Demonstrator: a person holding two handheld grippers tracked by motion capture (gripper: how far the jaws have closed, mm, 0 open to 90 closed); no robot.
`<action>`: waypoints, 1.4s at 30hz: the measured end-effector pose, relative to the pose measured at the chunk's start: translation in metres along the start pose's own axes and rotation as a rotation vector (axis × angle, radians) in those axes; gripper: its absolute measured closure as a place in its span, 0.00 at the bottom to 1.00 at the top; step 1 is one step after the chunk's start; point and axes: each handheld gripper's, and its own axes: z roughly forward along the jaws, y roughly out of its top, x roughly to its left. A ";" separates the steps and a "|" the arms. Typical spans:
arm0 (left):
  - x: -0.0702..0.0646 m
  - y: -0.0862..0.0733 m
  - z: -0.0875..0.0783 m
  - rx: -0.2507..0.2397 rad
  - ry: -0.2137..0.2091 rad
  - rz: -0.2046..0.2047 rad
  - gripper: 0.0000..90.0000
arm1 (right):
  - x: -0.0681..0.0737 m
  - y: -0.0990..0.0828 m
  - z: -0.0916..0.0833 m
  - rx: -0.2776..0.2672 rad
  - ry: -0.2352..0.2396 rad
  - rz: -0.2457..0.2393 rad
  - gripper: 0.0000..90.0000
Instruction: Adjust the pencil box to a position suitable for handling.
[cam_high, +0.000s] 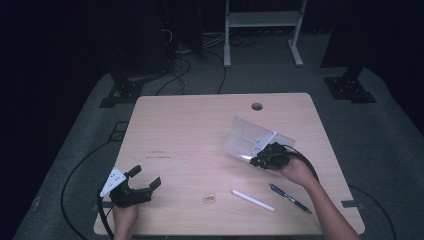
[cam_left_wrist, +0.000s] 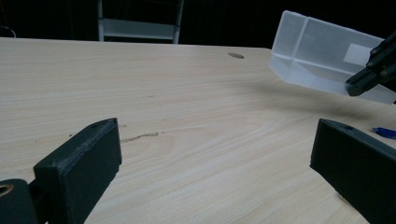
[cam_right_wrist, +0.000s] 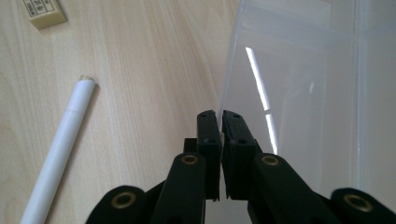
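- The clear plastic box hangs tilted above the counter, right of centre, its long axis running away from the person.
- The right tongs are clenched on its near wall.
- The left tongs stand released, well apart.

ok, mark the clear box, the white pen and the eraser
clear box (cam_high: 245, 136), high view, on its raised side wall
white pen (cam_right_wrist: 58, 149), right gripper view, mid-barrel
eraser (cam_right_wrist: 44, 10), right gripper view, on its printed top face
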 end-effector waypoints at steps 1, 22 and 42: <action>0.000 0.000 0.000 0.000 0.000 -0.001 0.01 | 0.002 0.003 0.004 0.001 0.010 -0.006 0.96; 0.000 0.000 0.000 0.000 -0.003 0.002 0.01 | 0.019 0.026 0.043 0.012 0.101 -0.084 0.96; 0.000 0.000 0.000 -0.001 -0.001 0.001 0.01 | 0.024 0.023 0.063 0.036 0.128 -0.078 0.95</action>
